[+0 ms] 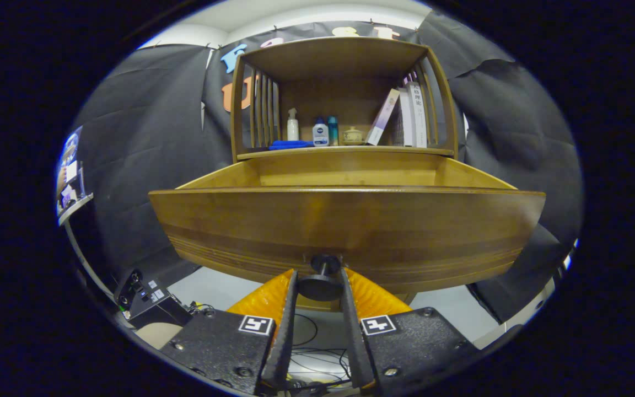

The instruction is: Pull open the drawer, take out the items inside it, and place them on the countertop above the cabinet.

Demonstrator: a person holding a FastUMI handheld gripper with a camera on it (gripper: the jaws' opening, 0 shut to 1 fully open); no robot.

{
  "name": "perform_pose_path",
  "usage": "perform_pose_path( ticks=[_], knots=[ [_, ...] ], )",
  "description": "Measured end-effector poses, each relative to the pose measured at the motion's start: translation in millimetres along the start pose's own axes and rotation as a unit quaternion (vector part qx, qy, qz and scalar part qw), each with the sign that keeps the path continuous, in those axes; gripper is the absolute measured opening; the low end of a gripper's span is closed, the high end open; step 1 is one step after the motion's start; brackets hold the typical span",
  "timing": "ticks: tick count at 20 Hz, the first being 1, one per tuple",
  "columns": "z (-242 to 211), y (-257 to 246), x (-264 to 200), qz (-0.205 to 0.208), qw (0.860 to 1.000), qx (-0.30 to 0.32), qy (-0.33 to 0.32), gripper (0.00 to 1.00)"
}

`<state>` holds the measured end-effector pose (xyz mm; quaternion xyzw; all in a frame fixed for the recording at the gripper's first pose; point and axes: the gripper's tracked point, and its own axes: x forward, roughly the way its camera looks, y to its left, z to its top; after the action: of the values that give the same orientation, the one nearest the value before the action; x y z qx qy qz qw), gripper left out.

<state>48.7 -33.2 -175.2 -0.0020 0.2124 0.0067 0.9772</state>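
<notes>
A wooden drawer [345,220] stands pulled well out of the cabinet, its broad front panel close ahead of me. A dark round knob [322,284] sticks out from the lower middle of that panel. My gripper [320,275] is shut on the knob, one finger pressing each side of it. The drawer's inside walls [350,171] show above the front panel, but its floor and whatever lies in it are hidden behind the panel. The countertop [345,151] runs just above and behind the drawer.
On the countertop, inside an open wooden shelf unit [342,60], stand a white spray bottle [292,125], two small bottles [326,132], a small lidded jar [353,135], a blue cloth [290,145] and leaning books [405,116]. A black box [144,298] and cables lie on the floor below.
</notes>
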Motion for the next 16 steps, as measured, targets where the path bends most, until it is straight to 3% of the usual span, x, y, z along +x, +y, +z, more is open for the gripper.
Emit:
perform_pose_path(
  ticks=[3, 10, 14, 16],
  knots=[
    [13.4, 5.5, -14.5, 0.010, 1.000, -0.013, -0.009, 0.48],
    [70.6, 32.9, -37.5, 0.056, 0.997, -0.013, -0.043, 0.82],
    [103.0, 32.7, -27.0, 0.062, 0.997, -0.012, -0.042, 0.96],
    [113.1, 26.8, -12.5, 0.059, 0.998, -0.009, -0.025, 0.96]
  ],
)
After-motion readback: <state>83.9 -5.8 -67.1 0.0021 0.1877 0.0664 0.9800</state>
